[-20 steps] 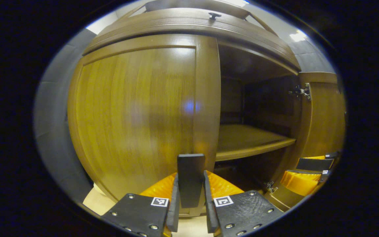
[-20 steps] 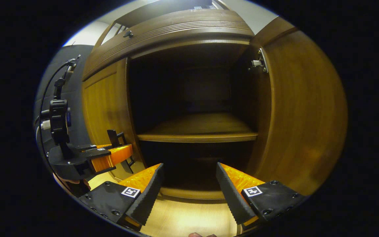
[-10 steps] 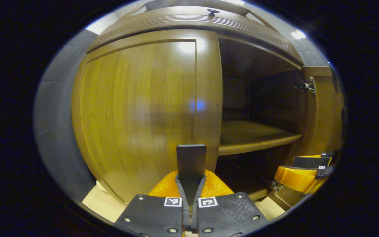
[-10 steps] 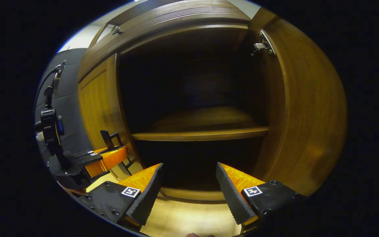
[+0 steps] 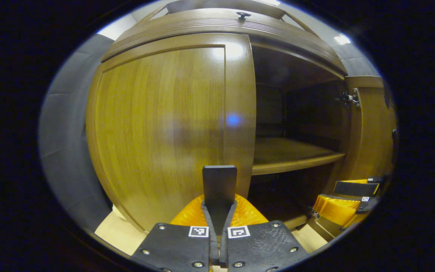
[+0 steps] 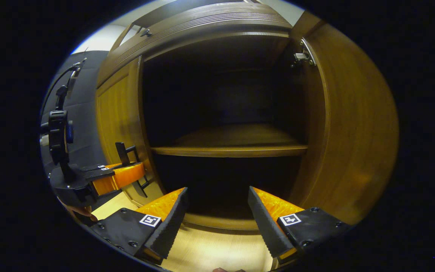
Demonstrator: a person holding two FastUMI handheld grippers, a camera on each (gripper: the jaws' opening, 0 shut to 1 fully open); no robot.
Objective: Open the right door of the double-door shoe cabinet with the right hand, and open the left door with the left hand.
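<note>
Gripping L door handle, L gripper

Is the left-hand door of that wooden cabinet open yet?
Not yet. The left door sits flush under the cabinet's top rail, while the right door is swung wide. The left gripper is shut on the left door's handle.

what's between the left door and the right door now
The open cabinet bay with one bare shelf, seen in the right gripper view between the left door and the swung-out right door.
</note>
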